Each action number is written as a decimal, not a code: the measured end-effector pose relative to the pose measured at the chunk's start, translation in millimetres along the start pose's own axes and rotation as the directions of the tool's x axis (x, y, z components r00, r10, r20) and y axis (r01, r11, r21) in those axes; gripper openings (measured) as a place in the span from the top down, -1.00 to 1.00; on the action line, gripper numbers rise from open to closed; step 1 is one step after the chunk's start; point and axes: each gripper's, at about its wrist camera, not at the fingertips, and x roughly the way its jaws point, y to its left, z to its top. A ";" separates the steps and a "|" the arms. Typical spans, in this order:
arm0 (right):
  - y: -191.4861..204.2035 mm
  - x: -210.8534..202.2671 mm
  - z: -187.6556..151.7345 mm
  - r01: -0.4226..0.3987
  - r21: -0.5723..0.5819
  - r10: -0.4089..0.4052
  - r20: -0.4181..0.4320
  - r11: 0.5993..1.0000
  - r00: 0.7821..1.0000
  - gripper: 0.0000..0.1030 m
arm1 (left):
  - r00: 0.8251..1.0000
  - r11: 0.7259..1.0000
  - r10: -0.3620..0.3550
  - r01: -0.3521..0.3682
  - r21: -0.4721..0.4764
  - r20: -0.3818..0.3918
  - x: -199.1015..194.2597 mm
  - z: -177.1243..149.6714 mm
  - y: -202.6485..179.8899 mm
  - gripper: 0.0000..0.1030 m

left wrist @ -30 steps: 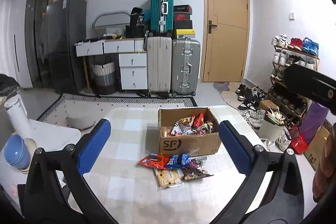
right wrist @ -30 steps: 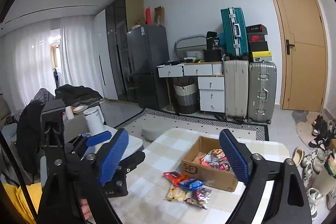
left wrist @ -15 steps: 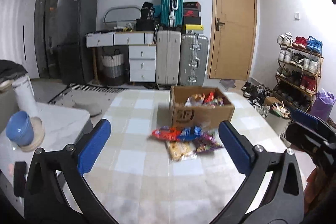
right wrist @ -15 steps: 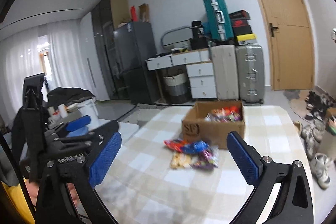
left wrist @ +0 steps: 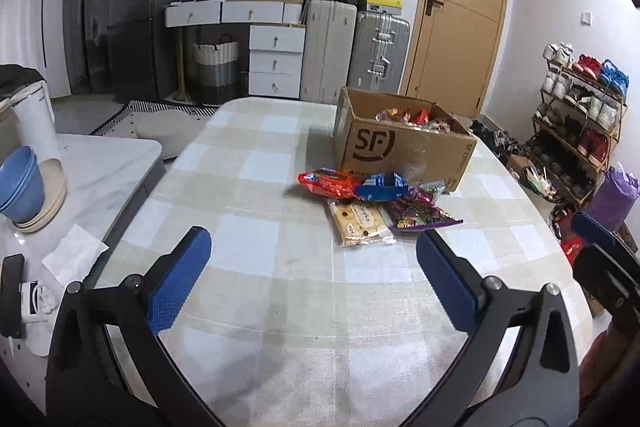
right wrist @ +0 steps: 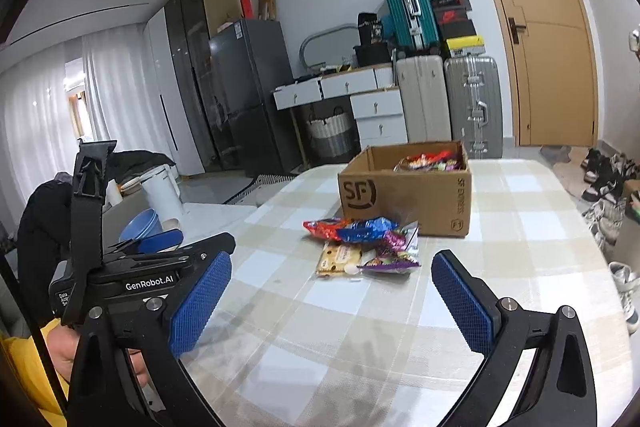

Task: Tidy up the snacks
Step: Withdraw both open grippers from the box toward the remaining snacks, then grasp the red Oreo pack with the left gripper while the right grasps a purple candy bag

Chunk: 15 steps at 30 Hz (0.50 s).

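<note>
Cardboard box (left wrist: 404, 147) toward the far right part of the table (left wrist: 280, 267), packed with snacks (left wrist: 412, 117). Loose snack packets (left wrist: 372, 203) bunched right in front of it, touching its near side, well back from the table's near edge. Off the left edge, a side table (left wrist: 100, 163) with stacked bowls (left wrist: 20, 187) on plates; suitcases (left wrist: 352, 51) and drawers (left wrist: 272, 55) behind the far edge, shoe rack (left wrist: 576, 115) off to the right.

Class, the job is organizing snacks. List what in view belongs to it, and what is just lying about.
Job: cardboard box; red packet; blue packet; biscuit packet; purple packet.
Lying about: blue bowls; tissue; suitcases; shoe rack.
</note>
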 end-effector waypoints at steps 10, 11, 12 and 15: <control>-22.2 55.8 17.2 0.029 -0.048 -0.033 -0.083 0.998 0.996 -0.98 | 0.994 1.000 -0.005 0.002 -0.027 -0.112 67.3 21.6 9.4 -0.99; -26.5 62.6 19.6 0.033 -0.044 -0.037 -0.093 0.998 0.995 -0.98 | 0.991 1.000 -0.005 0.001 -0.029 -0.132 79.0 23.9 10.8 -0.99; -33.5 75.3 22.1 0.036 -0.035 -0.040 -0.111 0.999 0.993 -0.98 | 0.990 0.999 -0.007 0.002 -0.035 -0.143 87.2 26.4 12.7 -0.99; -50.0 106.8 26.8 0.069 -0.015 -0.071 -0.174 0.997 0.982 -0.98 | 0.983 0.998 -0.038 0.028 -0.059 -0.182 115.4 36.3 16.8 -0.99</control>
